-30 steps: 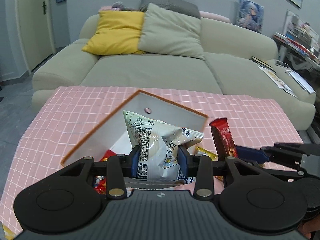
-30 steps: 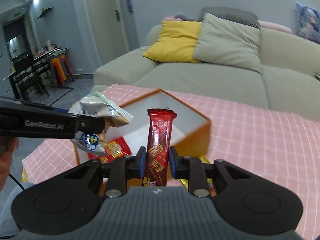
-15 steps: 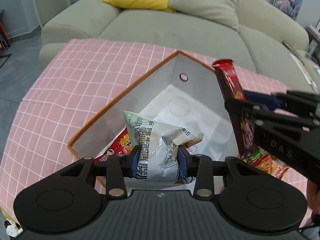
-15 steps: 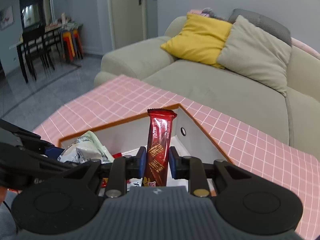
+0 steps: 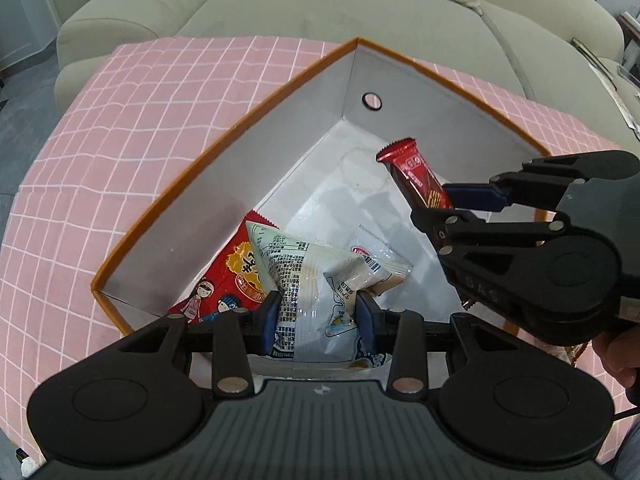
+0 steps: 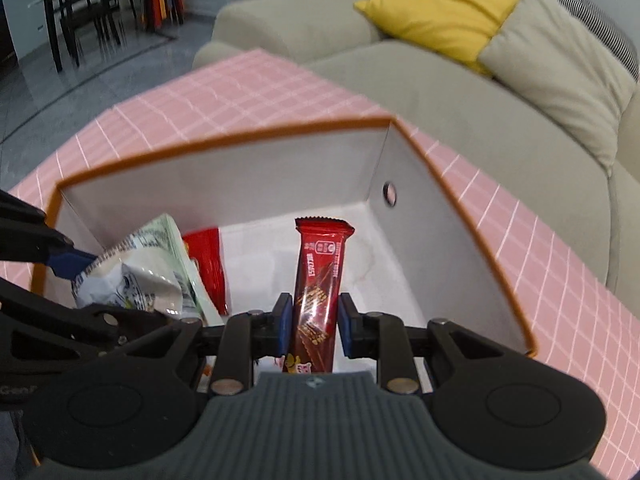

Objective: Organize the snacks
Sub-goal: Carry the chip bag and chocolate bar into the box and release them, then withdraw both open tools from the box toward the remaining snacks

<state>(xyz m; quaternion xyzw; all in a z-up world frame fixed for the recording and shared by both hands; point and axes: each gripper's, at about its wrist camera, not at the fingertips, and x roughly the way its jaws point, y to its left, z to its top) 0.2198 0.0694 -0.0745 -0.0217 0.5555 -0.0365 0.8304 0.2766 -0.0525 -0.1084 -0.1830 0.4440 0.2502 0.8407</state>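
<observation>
Over the orange-rimmed box (image 5: 224, 152) on the pink checked desk (image 5: 120, 120), my left tool (image 5: 318, 312) is clenched on a pale crinkled snack bag (image 5: 312, 276), and my right tool (image 6: 312, 326) grips a red wafer bar (image 6: 318, 280) upright above the white box floor. Beneath the bag lie a red cartoon-printed packet (image 5: 228, 280) and a clear-wrapped snack (image 5: 376, 248), both partly hidden by it. Beyond the desk stands a beige sofa (image 6: 440, 92) with a yellow cushion (image 6: 436, 12); my right hand (image 5: 618, 360) is cut off at the edge.
</observation>
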